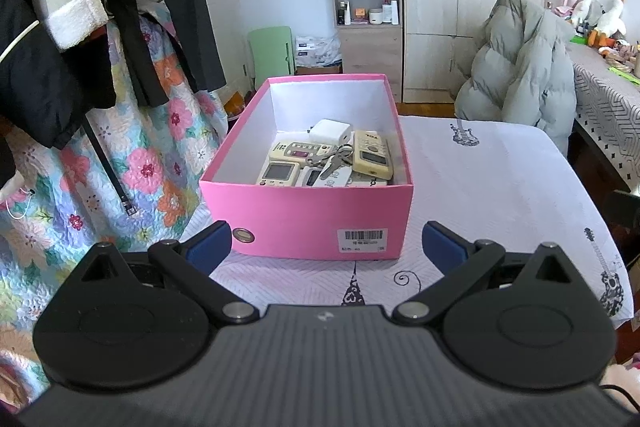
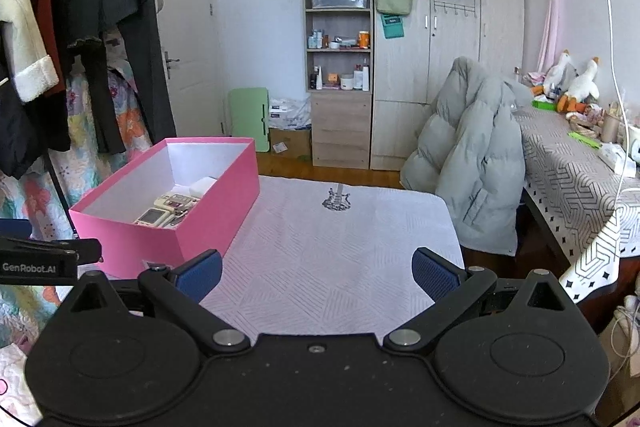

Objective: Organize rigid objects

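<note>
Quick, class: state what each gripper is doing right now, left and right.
Left gripper: open, holding nothing, facing the pink box.
Right gripper: open, holding nothing, over the tablecloth.

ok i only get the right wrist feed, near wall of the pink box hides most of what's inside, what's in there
Observer: The left wrist view looks straight into the pink box. Several remote controls, with a bunch of keys on top.
Operator: anything besides remotes and keys
Observer: A white charger block lies behind them, toward the far end.
Operator: is the left gripper holding anything
Observer: No. The left gripper is open and empty, facing the box's barcode label, which your view lacks.
</note>
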